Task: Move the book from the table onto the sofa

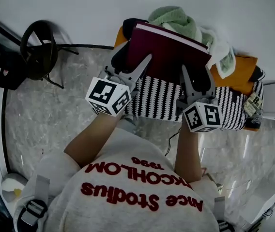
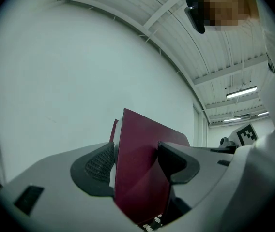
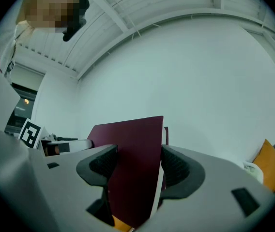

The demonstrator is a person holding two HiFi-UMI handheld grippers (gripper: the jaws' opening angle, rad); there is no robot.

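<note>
Maroon book (image 1: pixel 171 54) is held in the air by both tools, tilted, above the striped sofa (image 1: pixel 157 100); the left hand-held gripper (image 1: pixel 133 66) is clenched on its near left edge, one jaw against each cover; the right hand-held gripper (image 1: pixel 195 79) grasps the near right edge the same way; a green towel (image 1: pixel 174 18) and an orange cushion (image 1: pixel 236 74) lie on the sofa beyond the book.

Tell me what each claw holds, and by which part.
Both are shut on the dark red book: the left claw at the left end of its near edge, the right claw at the right end.
</note>
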